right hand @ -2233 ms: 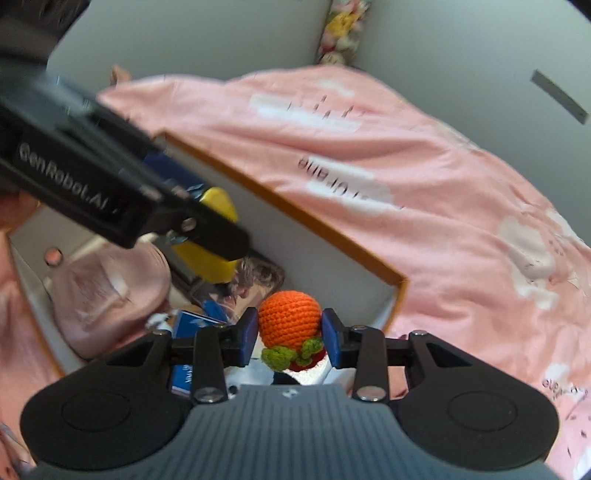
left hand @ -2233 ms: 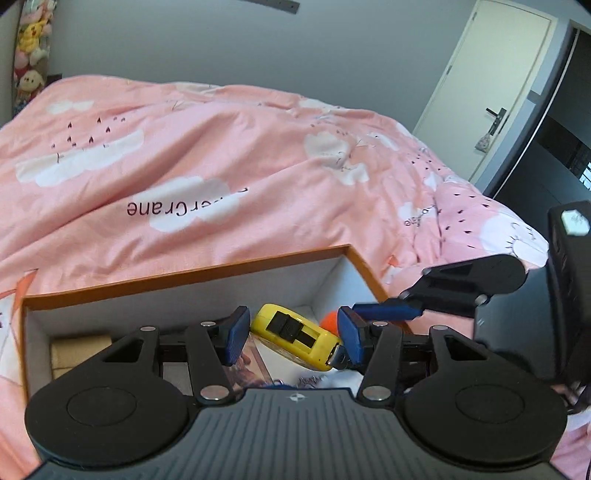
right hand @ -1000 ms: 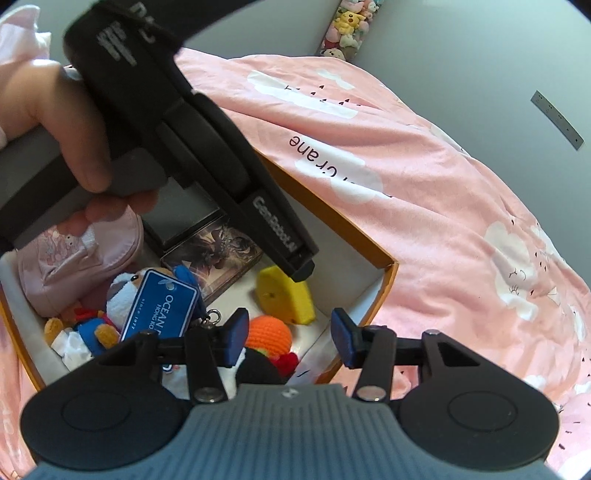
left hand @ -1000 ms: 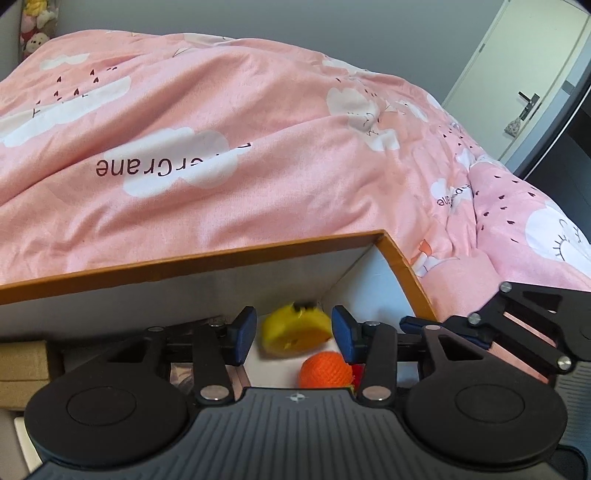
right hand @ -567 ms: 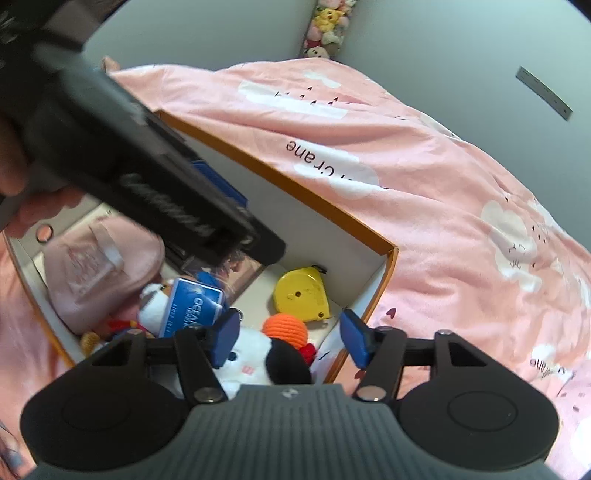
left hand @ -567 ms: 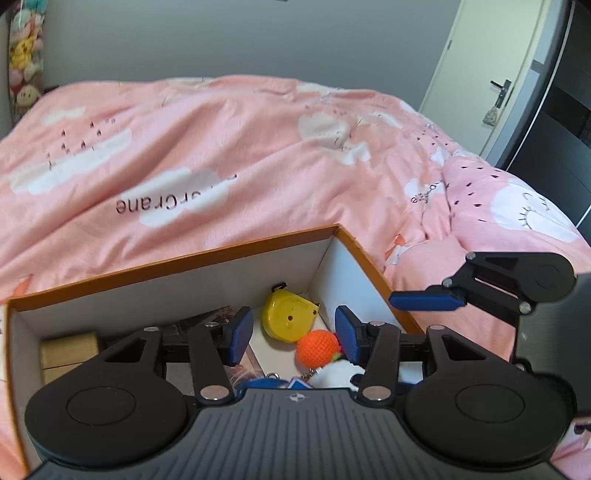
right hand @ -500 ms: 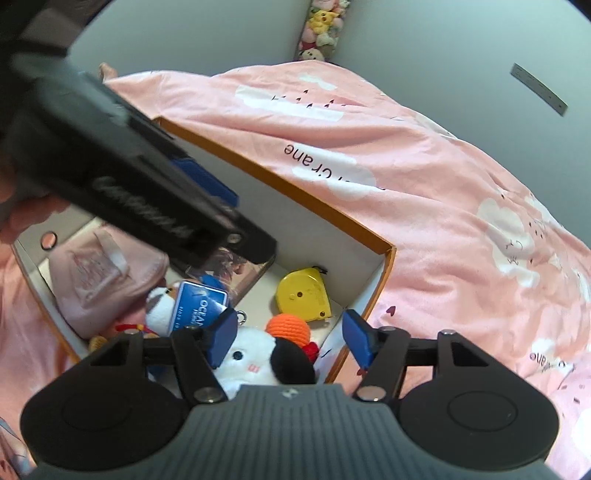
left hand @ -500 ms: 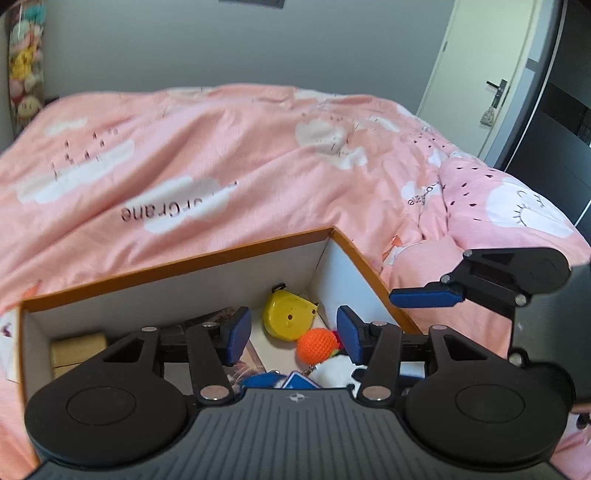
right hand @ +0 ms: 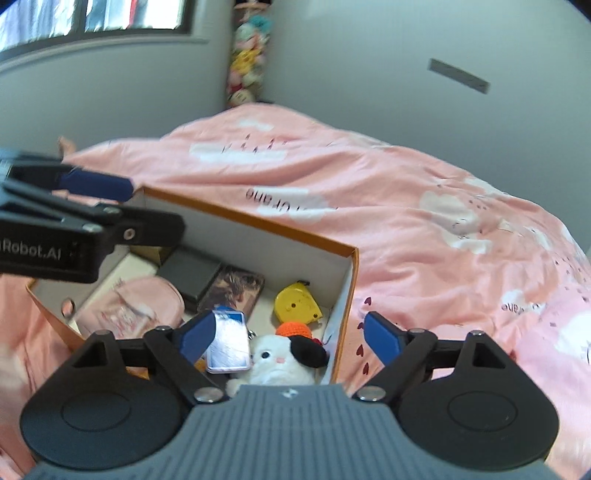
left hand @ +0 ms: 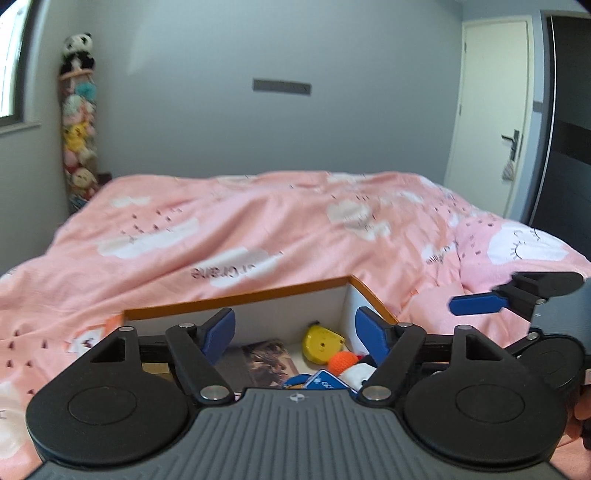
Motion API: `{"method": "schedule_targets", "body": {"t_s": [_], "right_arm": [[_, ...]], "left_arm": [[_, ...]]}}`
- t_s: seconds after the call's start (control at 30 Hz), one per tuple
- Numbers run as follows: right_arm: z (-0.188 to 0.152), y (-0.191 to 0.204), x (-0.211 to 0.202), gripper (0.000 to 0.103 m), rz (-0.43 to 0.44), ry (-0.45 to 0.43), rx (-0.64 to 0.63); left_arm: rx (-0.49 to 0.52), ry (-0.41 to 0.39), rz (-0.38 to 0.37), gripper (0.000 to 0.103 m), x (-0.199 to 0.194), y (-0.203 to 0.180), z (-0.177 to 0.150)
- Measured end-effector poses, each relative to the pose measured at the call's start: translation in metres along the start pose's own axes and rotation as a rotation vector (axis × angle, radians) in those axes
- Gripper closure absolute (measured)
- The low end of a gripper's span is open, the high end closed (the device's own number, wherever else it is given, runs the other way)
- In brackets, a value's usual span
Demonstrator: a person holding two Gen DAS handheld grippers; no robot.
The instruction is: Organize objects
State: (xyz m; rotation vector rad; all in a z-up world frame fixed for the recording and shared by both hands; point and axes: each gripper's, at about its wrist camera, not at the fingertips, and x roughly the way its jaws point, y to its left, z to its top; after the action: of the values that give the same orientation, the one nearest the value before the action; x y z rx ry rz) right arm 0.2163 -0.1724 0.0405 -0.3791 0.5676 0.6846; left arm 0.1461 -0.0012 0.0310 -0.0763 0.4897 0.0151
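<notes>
An orange-rimmed white box [left hand: 236,301] [right hand: 240,221] sits on the bed. In its far right corner lie a yellow tape measure [left hand: 323,341] [right hand: 297,301] and an orange crochet ball [left hand: 343,362] [right hand: 295,328]. Beside them are a white plush with a black ear [right hand: 280,363], a tag [right hand: 227,341], a picture card box [right hand: 232,291] and a pink pouch [right hand: 133,310]. My left gripper [left hand: 295,328] hovers above the box, jaws opening, nothing between them. My right gripper [right hand: 290,334] hangs over the near right corner, jaws opening too and empty.
A pink cloud-print duvet [left hand: 295,229] covers the bed around the box. Stacked plush toys [left hand: 77,147] fill the far left corner by a window [right hand: 92,18]. A white door [left hand: 487,110] and a dark wardrobe [left hand: 569,129] stand at the right.
Both grippers have drawn back and up from the box, and their jaws have spread much wider. The tape measure and orange ball stay in the corner.
</notes>
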Motion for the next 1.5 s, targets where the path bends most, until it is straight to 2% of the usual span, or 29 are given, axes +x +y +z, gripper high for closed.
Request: {"method": "schedule_targets", "body": {"t_s": [0.13, 0.37, 0.53, 0.8, 1.3, 1.5], "right_arm": [[-0.004, 0.008, -0.022, 0.005, -0.033, -0.063, 0.088], [-0.012, 0.022, -0.057, 0.001, -0.107, -0.207, 0.189], [-0.021, 0.032, -0.064, 0.001, -0.124, -0.263, 0.241], [-0.033, 0.047, -0.053, 0.001, -0.114, -0.251, 0.205], [-0.056, 0.042, -0.026, 0.001, -0.139, -0.178, 0.269], [-0.06, 0.045, -0.022, 0.001, -0.124, -0.147, 0.267]], "left_arm": [[-0.005, -0.058, 0.053, 0.011, -0.019, 0.004, -0.006], [0.015, -0.118, 0.192, 0.011, -0.043, 0.008, -0.022], [0.013, -0.1, 0.192, 0.01, -0.046, 0.011, -0.035], [-0.025, -0.064, 0.221, 0.01, -0.04, 0.015, -0.053], [-0.075, 0.01, 0.226, 0.01, -0.028, 0.016, -0.075], [-0.107, 0.043, 0.231, 0.01, -0.024, 0.018, -0.079]]}}
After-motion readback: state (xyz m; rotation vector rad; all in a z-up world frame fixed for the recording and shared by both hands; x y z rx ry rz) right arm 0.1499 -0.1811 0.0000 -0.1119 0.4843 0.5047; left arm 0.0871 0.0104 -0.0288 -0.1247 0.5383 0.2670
